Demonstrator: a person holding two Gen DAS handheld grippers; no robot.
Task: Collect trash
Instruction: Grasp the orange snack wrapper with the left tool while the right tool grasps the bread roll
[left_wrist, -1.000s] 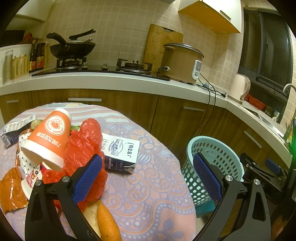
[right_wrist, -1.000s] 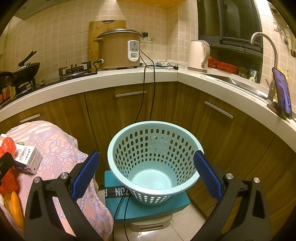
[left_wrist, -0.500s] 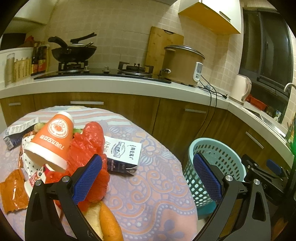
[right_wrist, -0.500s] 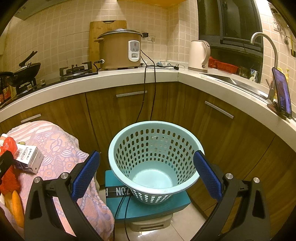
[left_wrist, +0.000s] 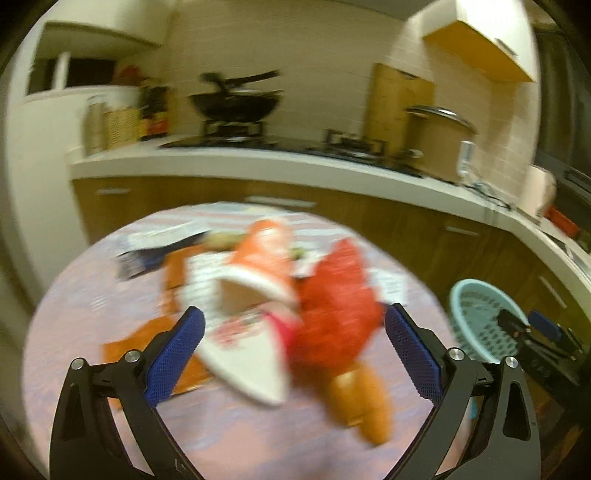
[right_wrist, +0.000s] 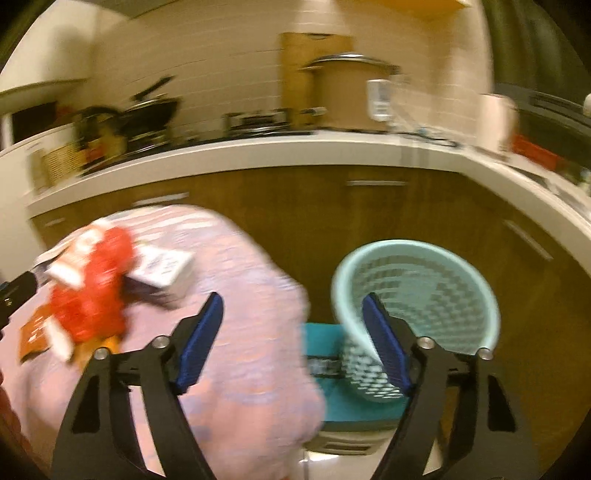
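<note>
Both tongs, left (left_wrist: 291, 349) and right (right_wrist: 293, 341), gape empty; one pale-green perforated plastic basket (right_wrist: 436, 280) beside the surface; only the left view shows one orange paper cup (left_wrist: 264, 258).

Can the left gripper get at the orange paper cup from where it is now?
Probably yes: the left gripper is open, and the orange paper cup lies atop the pile ahead with nothing in front, though blur hides detail.

Warm, dim yellowish indoor light; both fisheye views are heavily motion-blurred, with dark vignetted corners and curved edges.

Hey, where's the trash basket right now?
The light blue basket stands on the floor right of the cloth-covered table, before the wooden cabinets; it also shows at the left wrist view's right edge.
</note>
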